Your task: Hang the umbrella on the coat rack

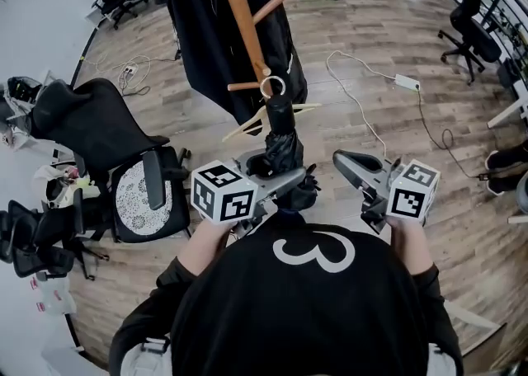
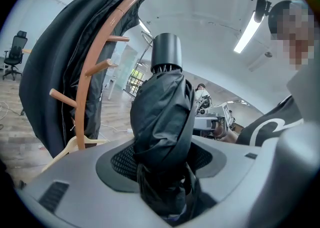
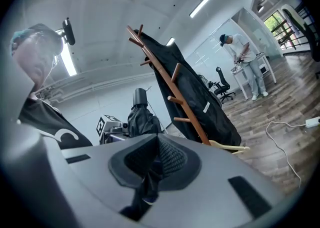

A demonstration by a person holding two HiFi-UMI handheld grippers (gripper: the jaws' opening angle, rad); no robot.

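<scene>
**A:** Why does the left hand-held gripper [image 1: 279, 175] grip so low?

**B:** Its jaws stand wide but are clamped on the bundled black cloth of the folded umbrella [image 1: 283, 150]. That leaves the handle end sticking up free, and I'd say that is the end that has to meet the rack.

**A:** And the right hand-held gripper [image 1: 340, 160]?

**B:** Its jaws are together with nothing between them. It sits to the right of the umbrella, apart from it, and looks like a spare hand ready to steady things.

**A:** Where is the umbrella relative to the coat rack [image 1: 239, 11]?

**B:** Upright, just in front of the wooden pole. A pale ring [image 1: 262, 88] at its top sits right by the tip of a lower peg [image 1: 244, 85]. I can't tell whether it is already over the peg.

**A:** Why that peg?

**B:** It seems to be the nearest bare one at the handle's height. The black coat [image 1: 198, 36] drapes the pole's other side, and a pale hanger [image 1: 247, 125] shows just below.

**A:** What's left?

**B:** Probably seating the ring on the peg, then letting go.
</scene>
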